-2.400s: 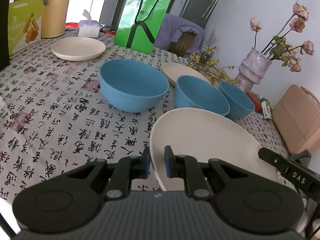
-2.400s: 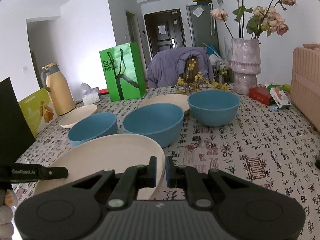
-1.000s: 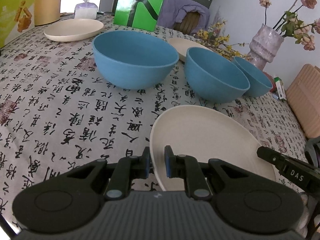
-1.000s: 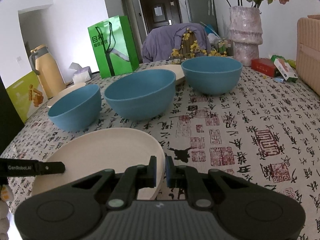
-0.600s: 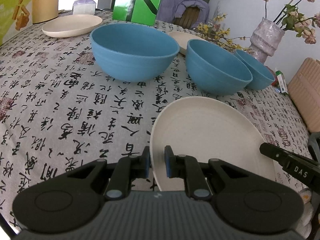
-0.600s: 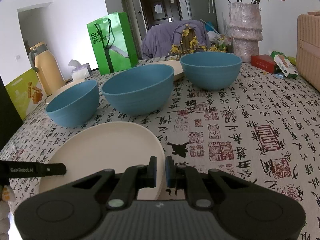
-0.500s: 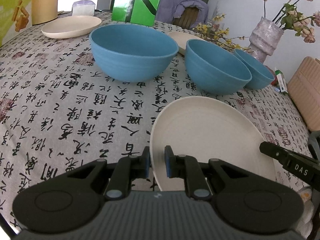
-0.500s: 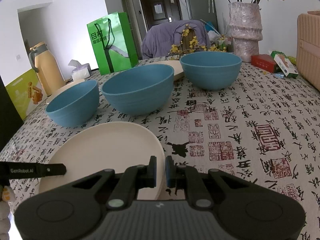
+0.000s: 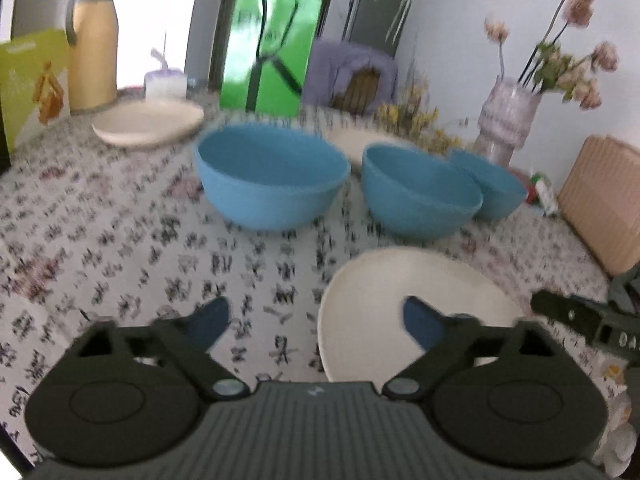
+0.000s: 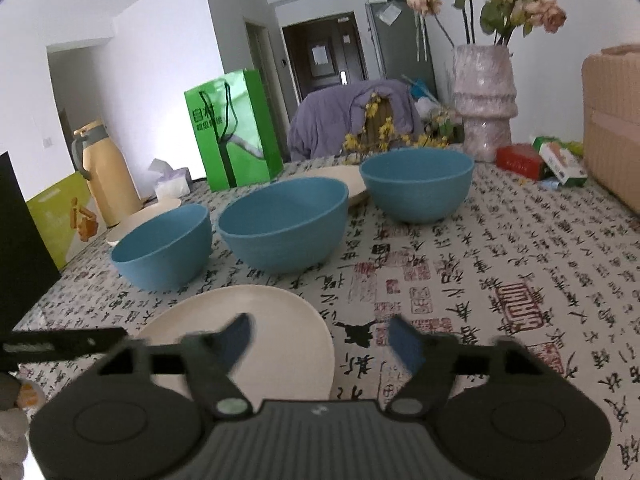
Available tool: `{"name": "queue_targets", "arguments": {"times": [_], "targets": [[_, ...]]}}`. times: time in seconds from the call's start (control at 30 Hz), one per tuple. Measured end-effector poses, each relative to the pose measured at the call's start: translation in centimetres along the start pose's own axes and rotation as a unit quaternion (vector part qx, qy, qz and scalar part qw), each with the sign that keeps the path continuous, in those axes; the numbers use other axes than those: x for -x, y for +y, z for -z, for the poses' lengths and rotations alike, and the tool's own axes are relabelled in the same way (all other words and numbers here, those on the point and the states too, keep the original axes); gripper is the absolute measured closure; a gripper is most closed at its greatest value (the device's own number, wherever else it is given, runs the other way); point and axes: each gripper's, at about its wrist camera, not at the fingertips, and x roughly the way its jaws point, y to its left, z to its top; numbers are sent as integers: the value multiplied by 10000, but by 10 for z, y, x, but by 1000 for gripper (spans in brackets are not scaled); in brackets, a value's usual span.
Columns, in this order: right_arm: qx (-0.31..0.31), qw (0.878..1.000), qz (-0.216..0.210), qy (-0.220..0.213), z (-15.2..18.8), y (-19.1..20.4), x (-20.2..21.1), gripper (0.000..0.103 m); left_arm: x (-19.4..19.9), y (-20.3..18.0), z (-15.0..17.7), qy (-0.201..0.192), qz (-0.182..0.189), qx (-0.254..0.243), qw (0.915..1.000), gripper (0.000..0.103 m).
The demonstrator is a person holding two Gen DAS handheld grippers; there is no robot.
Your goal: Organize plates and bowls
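A cream plate (image 9: pixel 404 280) lies flat on the patterned tablecloth at the near edge; it also shows in the right wrist view (image 10: pixel 256 320). My left gripper (image 9: pixel 316 320) is open and empty over the plate's left rim. My right gripper (image 10: pixel 320 332) is open and empty over the plate's right rim. Three blue bowls stand behind the plate: a left bowl (image 9: pixel 272 176), a middle bowl (image 9: pixel 416 192) and a right bowl (image 10: pixel 416 184). A second cream plate (image 9: pixel 148 122) lies far left. A third cream plate (image 10: pixel 340 180) lies behind the bowls.
A green paper bag (image 10: pixel 232 132), a yellow thermos (image 9: pixel 92 64), a tissue box (image 9: pixel 166 82) and a yellow-green box (image 9: pixel 32 76) stand at the back left. A flower vase (image 10: pixel 484 100), small boxes (image 10: pixel 540 160) and a beige case (image 9: pixel 604 200) stand at the right.
Both grippers were shut on the near plate's rim and lowered it to the table. Now both have opened, let go of the plate and drawn back and up a little.
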Motion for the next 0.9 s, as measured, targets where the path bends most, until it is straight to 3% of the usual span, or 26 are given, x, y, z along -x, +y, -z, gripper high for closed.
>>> {"name": "queue_targets", "arguments": {"times": [0.13, 0.3, 0.63, 0.8, 0.9], "targets": [[139, 9996, 167, -180, 4, 6, 11, 2, 17, 0, 2, -451, -14, -201, 9988, 0], [137, 9991, 200, -335, 9, 13, 20, 1, 29, -5, 10, -798, -106, -511, 9954, 0], [71, 9989, 157, -444, 31, 32, 30, 0, 43, -2, 33, -866, 3, -515, 9949, 0], [-125, 9995, -30, -294, 45, 43, 28, 0, 42, -4, 46, -679, 15, -394, 9969, 0], [9, 9995, 63, -316, 49, 50, 27, 0, 39, -5, 49, -615, -55, -391, 9973, 0]]}}
